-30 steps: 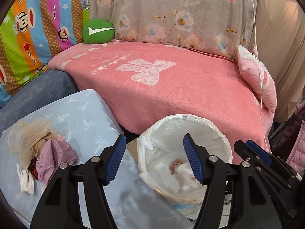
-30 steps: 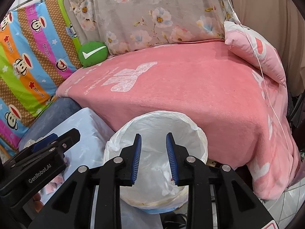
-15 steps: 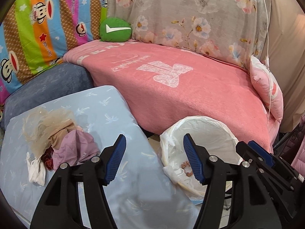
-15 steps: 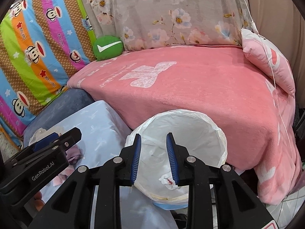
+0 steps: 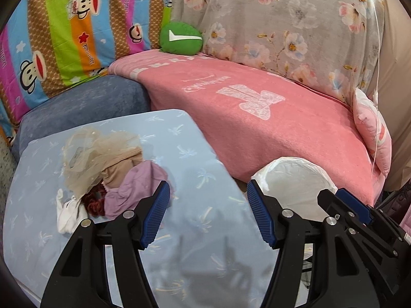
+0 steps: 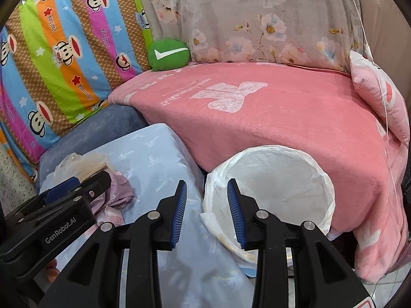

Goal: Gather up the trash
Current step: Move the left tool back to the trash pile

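A heap of trash (image 5: pixel 108 177) lies on the pale blue table (image 5: pixel 205 251): a beige plastic bag, purple crumpled wrap, a white scrap and something red. In the right wrist view part of the heap (image 6: pixel 118 192) shows behind the left gripper's body. A bin lined with a white bag (image 5: pixel 295 177) (image 6: pixel 272 187) stands between table and sofa. My left gripper (image 5: pixel 208 215) hangs open over the table, just right of the heap, nothing between its fingers. My right gripper (image 6: pixel 206 213) hovers over the table edge and the bin's left rim; its jaws are opening and empty.
A pink blanket (image 5: pixel 257 118) covers the sofa behind the bin, with a pink cushion (image 5: pixel 372 133) at its right end and a green cushion (image 5: pixel 179 38) at the back. A blue-grey seat cushion (image 5: pixel 84 105) and striped cartoon fabric (image 5: pixel 64 30) lie left.
Both grippers have swung left, away from the bin mouth toward the table and the trash heap. The right gripper's fingers have spread a little wider. The left stays open.
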The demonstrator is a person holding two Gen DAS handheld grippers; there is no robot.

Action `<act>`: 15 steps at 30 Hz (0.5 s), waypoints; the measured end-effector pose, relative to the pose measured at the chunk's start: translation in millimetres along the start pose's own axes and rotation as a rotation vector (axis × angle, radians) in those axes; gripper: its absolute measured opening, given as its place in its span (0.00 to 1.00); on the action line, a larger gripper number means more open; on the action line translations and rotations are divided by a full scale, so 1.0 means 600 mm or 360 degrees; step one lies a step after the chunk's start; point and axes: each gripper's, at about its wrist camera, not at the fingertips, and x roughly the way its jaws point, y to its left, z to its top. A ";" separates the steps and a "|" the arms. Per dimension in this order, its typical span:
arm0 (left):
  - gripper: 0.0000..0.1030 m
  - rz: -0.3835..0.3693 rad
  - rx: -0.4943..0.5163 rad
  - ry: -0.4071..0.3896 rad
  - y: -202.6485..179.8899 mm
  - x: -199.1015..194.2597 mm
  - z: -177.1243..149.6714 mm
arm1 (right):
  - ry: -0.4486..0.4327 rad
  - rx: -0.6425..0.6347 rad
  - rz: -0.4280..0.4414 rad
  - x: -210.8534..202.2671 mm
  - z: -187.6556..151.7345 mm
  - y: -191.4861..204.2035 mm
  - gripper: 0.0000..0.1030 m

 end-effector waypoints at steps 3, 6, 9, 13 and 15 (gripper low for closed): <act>0.58 0.0016 -0.0053 0.0016 0.025 -0.001 -0.004 | 0.0010 -0.0031 0.0017 0.002 -0.003 0.024 0.32; 0.58 0.0041 -0.0089 0.0022 0.051 -0.005 -0.011 | 0.0018 -0.0059 0.0032 0.003 -0.006 0.044 0.32; 0.60 0.0074 -0.0130 0.0030 0.078 -0.009 -0.019 | 0.0032 -0.0094 0.0051 0.006 -0.011 0.067 0.32; 0.72 0.0148 -0.0171 0.0037 0.116 -0.013 -0.030 | 0.0049 -0.0132 0.0077 0.012 -0.018 0.095 0.34; 0.77 0.0177 -0.0194 0.0039 0.137 -0.016 -0.035 | 0.0061 -0.0146 0.0095 0.015 -0.022 0.110 0.35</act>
